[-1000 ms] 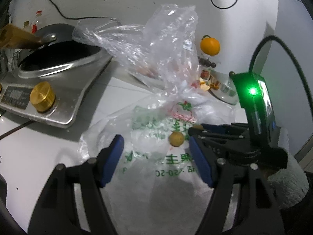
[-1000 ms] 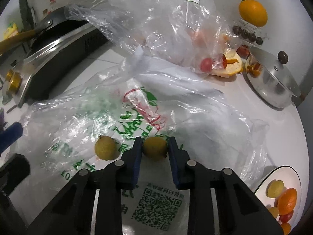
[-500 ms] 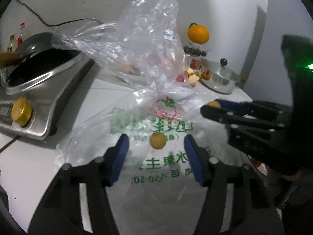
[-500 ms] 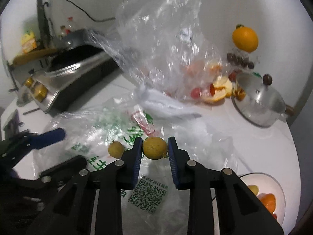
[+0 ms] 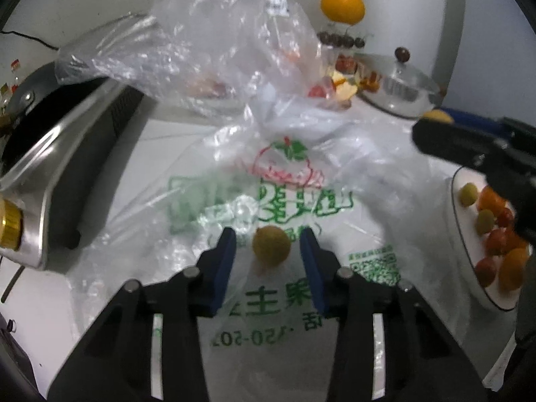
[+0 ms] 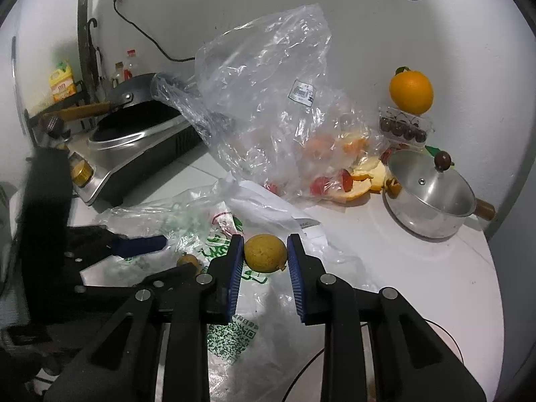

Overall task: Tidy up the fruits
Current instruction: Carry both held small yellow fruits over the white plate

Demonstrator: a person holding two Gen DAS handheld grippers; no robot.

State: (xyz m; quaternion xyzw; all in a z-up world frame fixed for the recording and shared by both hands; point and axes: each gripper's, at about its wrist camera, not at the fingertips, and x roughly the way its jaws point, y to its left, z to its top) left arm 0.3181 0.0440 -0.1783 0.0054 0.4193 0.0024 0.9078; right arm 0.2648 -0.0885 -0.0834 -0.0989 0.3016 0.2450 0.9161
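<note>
Two small yellow fruits are in play, one per gripper. The right gripper (image 6: 263, 261) pinches a yellow fruit (image 6: 265, 252) firmly between its blue pads and carries it clear of the printed plastic bag (image 6: 231, 331) spread on the bench (image 6: 402, 254). The left gripper (image 5: 268, 251) points down at the second yellow fruit (image 5: 271, 246), which lies on that bag directly between its pads; the jaws are closing, but a gap shows on each side, so the pads do not seem to press it yet, though blur makes this hard to be sure of.

Off to the right of the left gripper sits a white plate (image 5: 465, 251) already loaded with small red, orange and greenish fruits. Ahead of both grippers stand a crumpled clear bag (image 6: 268, 100) with peel scraps at its foot, a lidded steel pot (image 6: 428, 197) and a large orange (image 6: 411, 91).

By my reading, the step in hand is gathering the loose fruits for the plate. Next, the left gripper needs to finish closing without rolling the fruit or snagging the slippery film beneath, then lift straight up; the right should travel to the plate and release low among the others.
</note>
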